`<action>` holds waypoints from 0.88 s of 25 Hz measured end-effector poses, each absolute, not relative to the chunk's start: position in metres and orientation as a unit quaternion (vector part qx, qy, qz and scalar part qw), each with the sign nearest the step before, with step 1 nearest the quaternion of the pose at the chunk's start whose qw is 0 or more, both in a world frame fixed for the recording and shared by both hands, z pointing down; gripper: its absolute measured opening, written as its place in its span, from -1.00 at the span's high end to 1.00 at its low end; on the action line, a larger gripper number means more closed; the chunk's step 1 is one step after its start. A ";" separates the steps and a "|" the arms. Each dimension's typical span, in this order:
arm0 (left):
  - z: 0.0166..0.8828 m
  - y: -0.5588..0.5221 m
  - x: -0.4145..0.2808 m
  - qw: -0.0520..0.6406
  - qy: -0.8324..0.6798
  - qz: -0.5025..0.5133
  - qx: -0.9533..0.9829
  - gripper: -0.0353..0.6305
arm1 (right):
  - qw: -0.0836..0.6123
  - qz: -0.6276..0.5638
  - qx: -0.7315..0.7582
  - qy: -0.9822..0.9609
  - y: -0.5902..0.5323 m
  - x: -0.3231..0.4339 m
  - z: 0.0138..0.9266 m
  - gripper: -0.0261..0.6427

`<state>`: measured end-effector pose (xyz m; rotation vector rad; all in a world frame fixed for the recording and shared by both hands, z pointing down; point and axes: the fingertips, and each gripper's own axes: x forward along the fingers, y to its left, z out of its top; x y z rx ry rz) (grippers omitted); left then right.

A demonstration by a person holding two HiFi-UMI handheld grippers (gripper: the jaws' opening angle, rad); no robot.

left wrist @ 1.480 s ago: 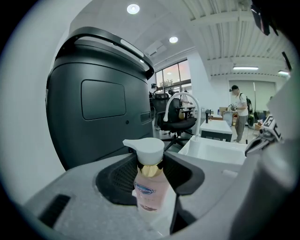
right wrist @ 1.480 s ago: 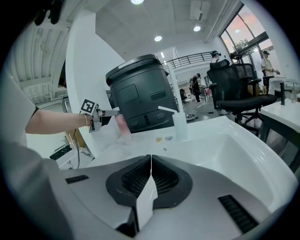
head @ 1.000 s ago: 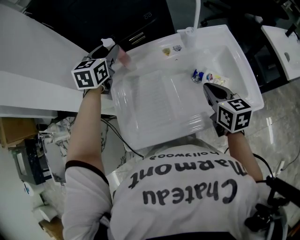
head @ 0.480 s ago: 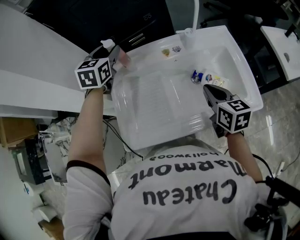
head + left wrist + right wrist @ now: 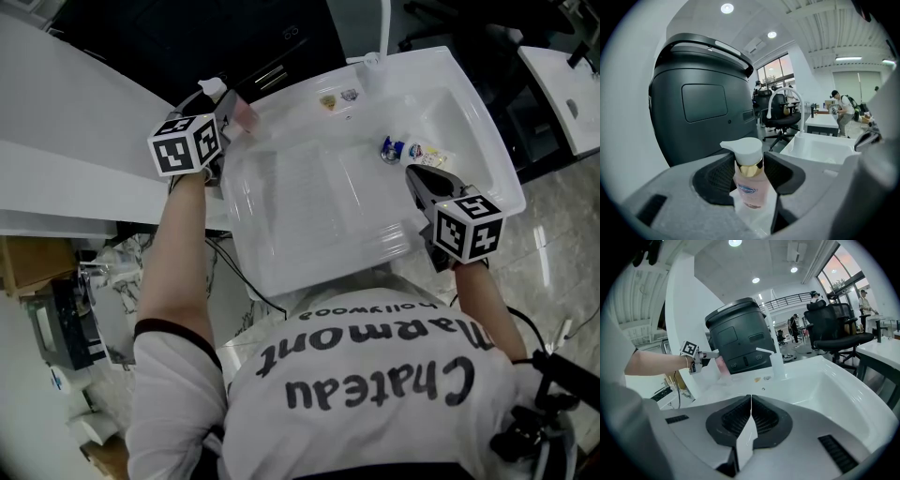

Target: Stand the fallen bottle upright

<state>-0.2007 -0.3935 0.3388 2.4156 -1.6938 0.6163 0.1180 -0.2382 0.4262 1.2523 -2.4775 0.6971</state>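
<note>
In the head view the left tool point(image 5: 228, 111) is seen barely shifted from a second ago, the pink bottle point(image 5: 246, 113) at its tip on the sink's point(image 5: 309, 234) corner. In the left gripper view the bottle is clamped upright between the jaws, so only release is judged to remain. In the right gripper view the right tool point(image 5: 750, 417) is seen closed, empty.
</note>
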 end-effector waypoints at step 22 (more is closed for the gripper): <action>0.303 -0.354 -0.206 0.060 -0.597 0.124 0.790 0.17 | 0.134 0.203 0.436 -0.866 -0.209 0.122 0.397 0.88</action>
